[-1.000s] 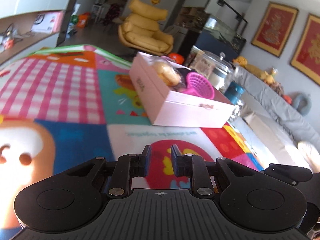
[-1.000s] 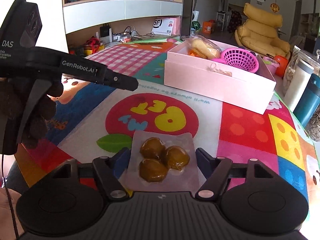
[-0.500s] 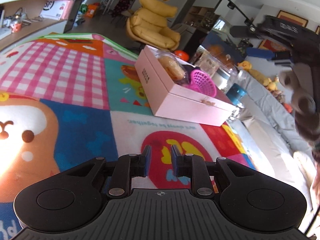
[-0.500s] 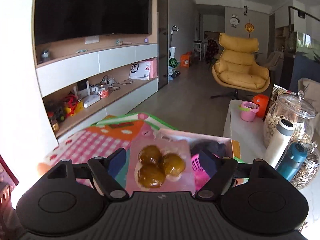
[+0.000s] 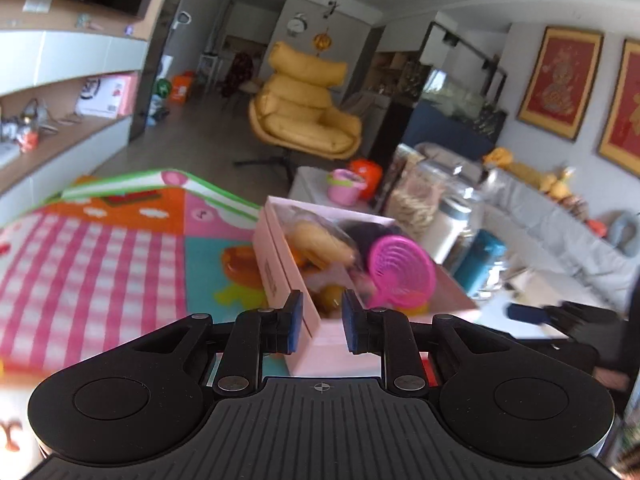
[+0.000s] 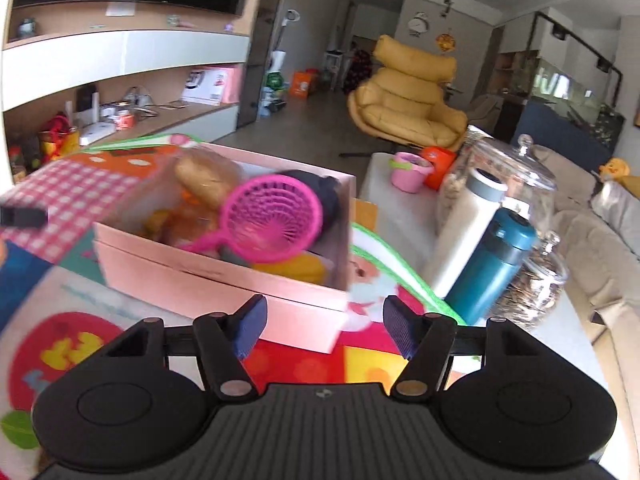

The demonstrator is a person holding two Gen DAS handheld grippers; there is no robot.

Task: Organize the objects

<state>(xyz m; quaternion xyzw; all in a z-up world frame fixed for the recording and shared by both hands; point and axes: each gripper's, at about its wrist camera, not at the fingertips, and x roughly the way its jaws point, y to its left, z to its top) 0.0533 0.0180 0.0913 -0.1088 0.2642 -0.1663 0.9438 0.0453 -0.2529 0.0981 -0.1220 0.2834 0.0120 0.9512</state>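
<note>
A pale pink box is sitting on a mat showing pink-and-white checks at 9 o'clock. A magenta sieve is lying inside. A teal bottle is standing at 3 o'clock, a yellow chair at 12.

One pink box, one pink strainer, two glass jars, one teal bottle.

Yellow armchair, grey floor, wall shelving, perhaps framed pictures

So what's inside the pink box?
The pink box holds a pink strainer, a bread roll, something dark and yellow-orange bits. Whatever lies underneath them is covered.
</note>
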